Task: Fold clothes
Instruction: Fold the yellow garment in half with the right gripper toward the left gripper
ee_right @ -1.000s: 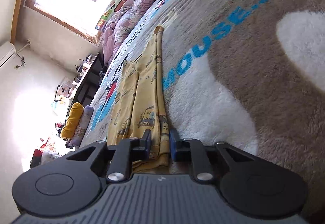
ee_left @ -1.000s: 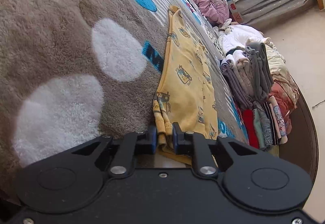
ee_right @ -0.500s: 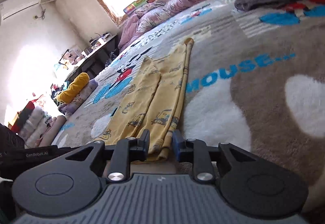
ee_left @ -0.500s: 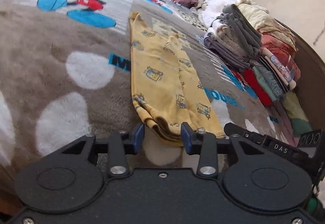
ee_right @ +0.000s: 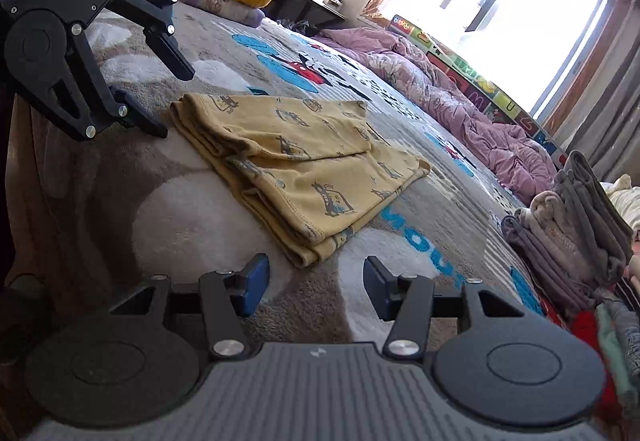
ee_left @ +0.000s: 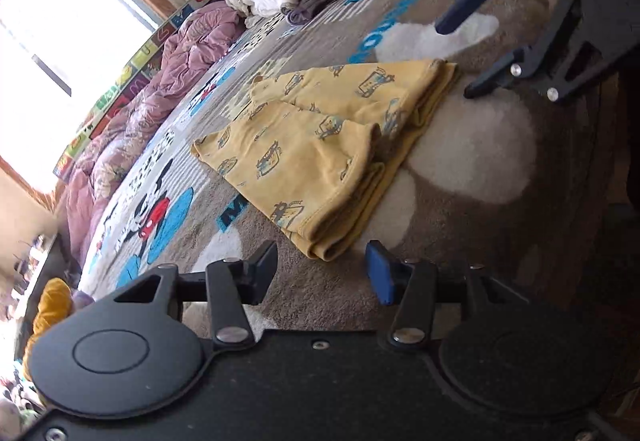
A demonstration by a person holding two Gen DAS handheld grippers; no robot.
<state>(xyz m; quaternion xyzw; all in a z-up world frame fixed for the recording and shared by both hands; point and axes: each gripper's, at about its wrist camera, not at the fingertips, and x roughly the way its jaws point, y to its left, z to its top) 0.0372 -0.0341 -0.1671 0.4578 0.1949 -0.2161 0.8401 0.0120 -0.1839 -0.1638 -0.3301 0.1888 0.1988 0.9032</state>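
- Two grippers, both empty: your left gripper [ee_left: 322, 273] has its fingers spread wide, just short of the near folded corner of the yellow garment [ee_left: 320, 145].
- Your right gripper [ee_right: 311, 283] is likewise spread, holding nothing, near the opposite corner.
- Garment lies folded flat on the cartoon blanket [ee_right: 420, 241] (layered fold edge faces you).
- Bare blanket lies on both sides; the stack of folded clothes [ee_right: 576, 225] sits well apart, right of your right gripper.
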